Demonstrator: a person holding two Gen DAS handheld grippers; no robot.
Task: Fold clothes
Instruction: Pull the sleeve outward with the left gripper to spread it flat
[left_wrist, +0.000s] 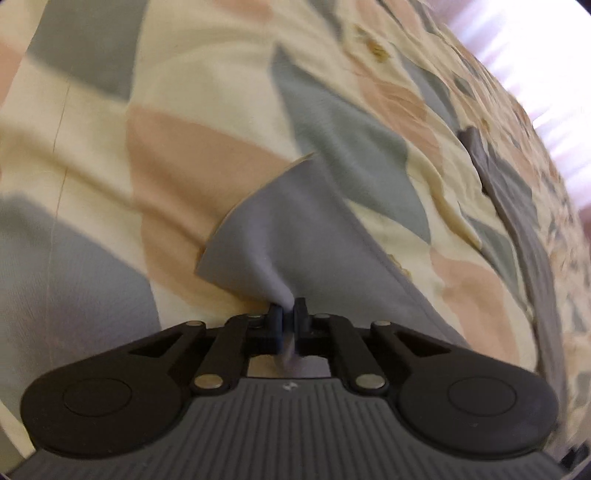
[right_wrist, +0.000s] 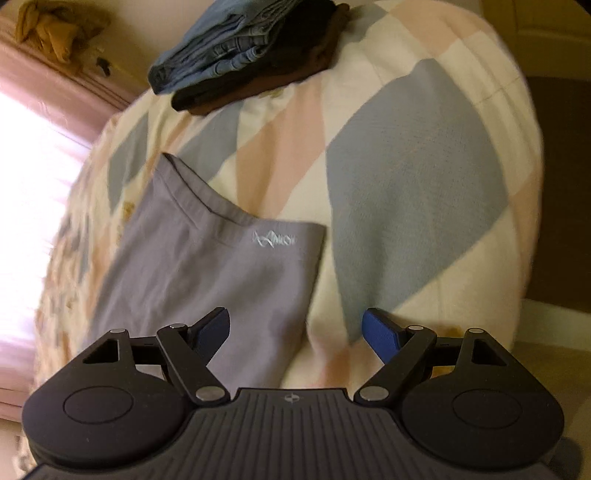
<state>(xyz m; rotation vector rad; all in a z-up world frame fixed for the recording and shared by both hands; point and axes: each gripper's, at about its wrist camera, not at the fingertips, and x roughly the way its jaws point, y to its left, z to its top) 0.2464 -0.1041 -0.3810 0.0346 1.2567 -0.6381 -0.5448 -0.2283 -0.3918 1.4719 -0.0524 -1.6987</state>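
Closest to the lens in the left wrist view, the left gripper (left_wrist: 289, 314) is clenched on a corner of the grey garment (left_wrist: 280, 243). Fabric bunches between the pads and fans out toward frame centre, w/ the rest trailing off lower right over the patterned bedspread (left_wrist: 177, 155). Prob. pinched there so the corner can be carried across for a fold.

Right gripper (right_wrist: 295, 328) sits released, jaws wide, nothing between them. It hovers at the bottom of its frame over the near edge of the garment (right_wrist: 207, 273), left finger above the cloth, right finger above bare bedspread (right_wrist: 406, 192). Looks set to take a second hold, tho that's my read.

Garment lies mostly flat, centre-left. Small white script logo near its upper right corner, too blurred to read.

Further out, upper centre: stack of folded clothes (right_wrist: 251, 51), denim on top, dark items under. Presumably the done pile.
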